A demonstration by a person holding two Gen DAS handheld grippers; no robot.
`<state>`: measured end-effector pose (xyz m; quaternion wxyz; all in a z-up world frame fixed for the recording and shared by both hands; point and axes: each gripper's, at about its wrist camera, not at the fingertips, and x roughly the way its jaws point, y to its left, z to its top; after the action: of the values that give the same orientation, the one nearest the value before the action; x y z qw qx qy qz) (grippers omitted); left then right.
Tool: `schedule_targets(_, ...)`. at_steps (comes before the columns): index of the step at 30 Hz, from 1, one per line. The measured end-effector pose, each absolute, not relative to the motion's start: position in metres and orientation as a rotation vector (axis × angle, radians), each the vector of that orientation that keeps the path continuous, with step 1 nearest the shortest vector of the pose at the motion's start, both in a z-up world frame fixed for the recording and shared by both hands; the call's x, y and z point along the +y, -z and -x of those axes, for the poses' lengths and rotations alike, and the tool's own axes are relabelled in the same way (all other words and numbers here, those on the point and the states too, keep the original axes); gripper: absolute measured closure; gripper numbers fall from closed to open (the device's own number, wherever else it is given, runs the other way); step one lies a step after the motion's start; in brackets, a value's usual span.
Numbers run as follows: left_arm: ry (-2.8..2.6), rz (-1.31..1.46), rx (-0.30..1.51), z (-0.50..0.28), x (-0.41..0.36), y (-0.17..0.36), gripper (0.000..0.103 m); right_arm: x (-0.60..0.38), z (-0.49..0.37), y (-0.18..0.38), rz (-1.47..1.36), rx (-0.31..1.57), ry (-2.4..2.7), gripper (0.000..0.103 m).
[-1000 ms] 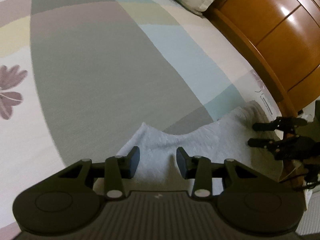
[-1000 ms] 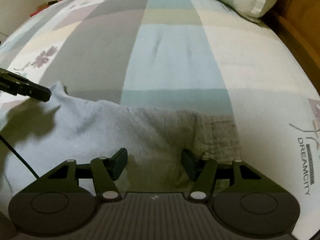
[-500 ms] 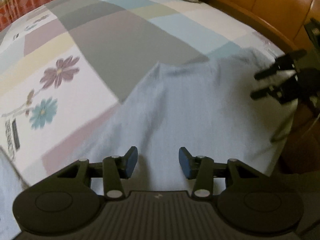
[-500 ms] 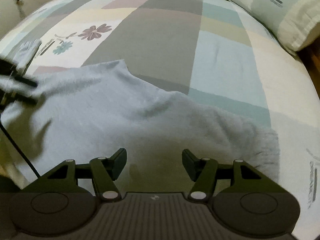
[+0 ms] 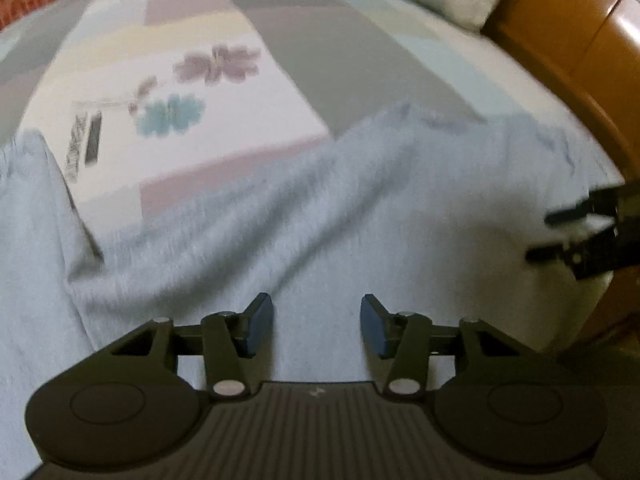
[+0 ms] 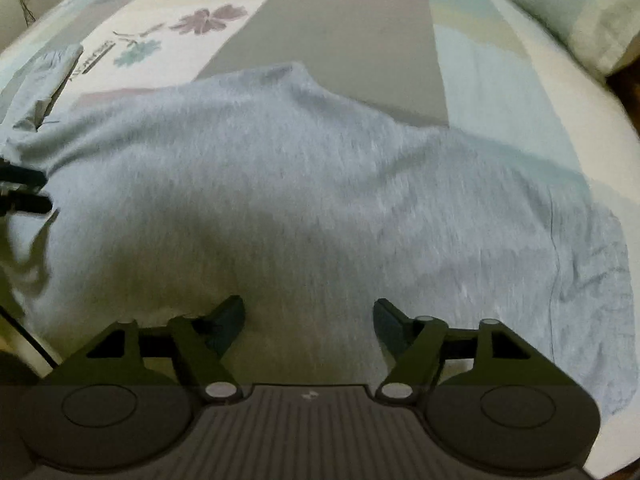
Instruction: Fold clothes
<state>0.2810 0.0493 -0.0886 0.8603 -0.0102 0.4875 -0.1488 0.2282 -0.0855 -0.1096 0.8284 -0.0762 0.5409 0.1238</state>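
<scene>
1. From my left wrist camera, the left gripper (image 5: pixel 317 326) points down over the pale grey garment (image 5: pixel 320 216); its jaws are opening, and the blue pads (image 5: pixel 260 330) stand apart with nothing pinched, only cloth lying below them.
2. In my right wrist camera, the right gripper (image 6: pixel 309 326) has its jaws opening too, spread wide with nothing between them, above the same garment (image 6: pixel 304 184).
3. The garment lies spread flat across the near part of the patchwork bedsheet (image 6: pixel 344 20), filling the centre of the right view; one edge rises to a small peak at about 12 o'clock.
4. A sleeve-like strip (image 6: pixel 44 80) runs off toward 10 o'clock in the right view.
5. In the left view I see the right gripper (image 5: pixel 576 232) at 3 o'clock, over the garment's edge.
6. A pillow (image 6: pixel 576 4) sits at 1 o'clock, and the wooden headboard (image 5: pixel 580 32) at 2 o'clock in the left view.
</scene>
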Motion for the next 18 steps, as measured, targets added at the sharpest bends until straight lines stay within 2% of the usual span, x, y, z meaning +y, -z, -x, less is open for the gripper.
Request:
schedule_targets(3,0.306,0.061,0.971,-0.297,0.044,0.087,0.051,-0.088,-0.235,0.109,0.199,1.127,-0.294,0.027)
schedule_targets(5,0.278,0.09,0.99,-0.311,0.044,0.096,0.046,-0.088,-0.24,0.112,0.206,1.109,-0.315,0.027)
schedule_targets(6,0.25,0.095,1.01,-0.317,0.046,0.102,0.046,-0.089,-0.242,0.114,0.208,1.102,-0.32,0.027)
schedule_targets(7,0.202,0.075,1.011,-0.319,0.048,0.107,0.05,-0.089,-0.244,0.116,0.21,1.095,-0.324,0.027)
schedule_targets(13,0.138,0.142,0.951,-0.316,0.056,0.086,0.049,-0.096,-0.229,0.115,0.195,1.041,-0.342,0.027)
schedule_targets(16,0.172,0.126,0.967,-0.309,0.045,0.086,0.044,-0.099,-0.224,0.117,0.186,1.034,-0.353,0.024)
schedule_targets(18,0.161,0.082,1.019,-0.306,0.037,0.098,0.043,-0.099,-0.222,0.122,0.183,1.026,-0.347,0.018)
